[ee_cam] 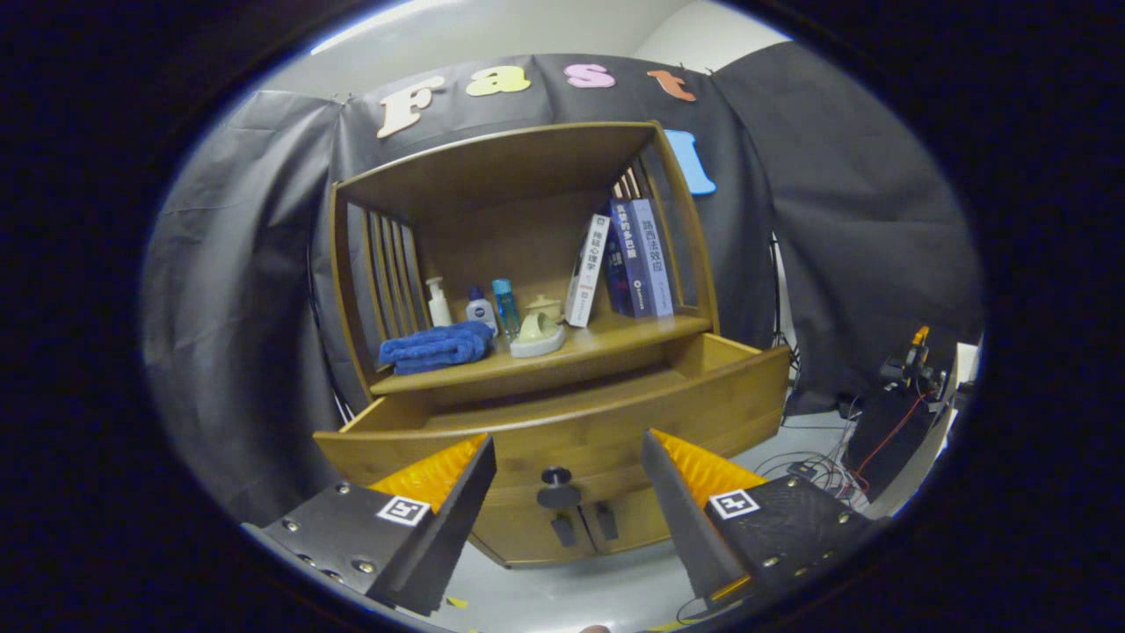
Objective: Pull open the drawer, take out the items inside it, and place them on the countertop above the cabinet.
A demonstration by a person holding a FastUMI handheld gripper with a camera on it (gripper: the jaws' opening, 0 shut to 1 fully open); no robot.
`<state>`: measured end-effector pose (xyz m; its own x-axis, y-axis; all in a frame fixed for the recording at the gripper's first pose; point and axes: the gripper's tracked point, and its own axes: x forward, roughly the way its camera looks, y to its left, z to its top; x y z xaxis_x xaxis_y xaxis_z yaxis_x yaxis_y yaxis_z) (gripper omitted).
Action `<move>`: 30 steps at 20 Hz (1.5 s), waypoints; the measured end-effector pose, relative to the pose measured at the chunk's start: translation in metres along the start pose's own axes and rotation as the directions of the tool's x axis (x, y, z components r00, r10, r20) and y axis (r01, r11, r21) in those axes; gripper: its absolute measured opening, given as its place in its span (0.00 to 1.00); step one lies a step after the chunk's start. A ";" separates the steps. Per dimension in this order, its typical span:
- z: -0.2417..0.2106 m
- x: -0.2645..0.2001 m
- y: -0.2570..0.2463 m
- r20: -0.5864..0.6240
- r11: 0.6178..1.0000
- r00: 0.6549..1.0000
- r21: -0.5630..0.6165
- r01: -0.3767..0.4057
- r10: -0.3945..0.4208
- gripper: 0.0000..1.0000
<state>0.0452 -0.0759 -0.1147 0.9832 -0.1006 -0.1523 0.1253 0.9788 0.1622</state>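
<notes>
1. The drawer [562,413] of the wooden cabinet [527,264] stands pulled out toward the camera. Its curved front panel lies just ahead of the fingertips, and its round dark knob [556,485] sits in the gap between the two fingers.
2. The drawer's inside is seen at a shallow angle. Only bare wood of its floor and right wall shows, and what lies in it cannot be told.
3. The hand-held gripper [567,466] is spread wide and holds nothing. Both fingers stand apart from the drawer front, one on each side of the knob, with open room between them.
4. Above the drawer is the table [606,338], the cabinet's flat shelf under a wooden hood. On it, from left to right, lie a folded blue towel [437,345], a white pump bottle [437,303], a small white bottle with a blue cap [480,309], a slim clear blue bottle [505,308], a pale green dish-like item [540,331] and several upright books [626,261], the leftmost leaning.
5. Bare shelf edge runs in front of the books and along the front lip.
6. The book spines carry writing, too small to read.
7. Below the drawer are two cabinet doors with dark pulls [583,526].
8. Right of the cabinet, cables [813,470] trail on the floor near dark equipment [905,396].
</notes>
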 end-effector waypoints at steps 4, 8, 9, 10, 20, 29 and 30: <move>-0.031 0.002 -0.002 -0.027 0.998 0.999 -0.059 -0.019 0.017 1.00; -0.060 -0.005 0.000 -0.017 0.994 0.999 -0.102 -0.046 0.044 1.00; -0.067 -0.004 0.002 -0.018 0.993 0.998 -0.106 -0.054 0.052 1.00; -0.074 -0.003 0.003 -0.023 0.992 0.998 -0.110 -0.061 0.058 1.00; -0.109 0.042 0.003 -0.057 0.977 0.998 -0.212 -0.035 0.024 1.00; -0.137 0.101 0.003 -0.124 0.983 0.992 -0.177 -0.059 0.037 1.00; -0.139 0.109 0.003 -0.137 0.982 0.990 -0.178 -0.058 0.034 0.99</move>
<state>0.1343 -0.0594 -0.2668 0.9593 -0.0421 -0.2791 0.0423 0.9991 -0.0054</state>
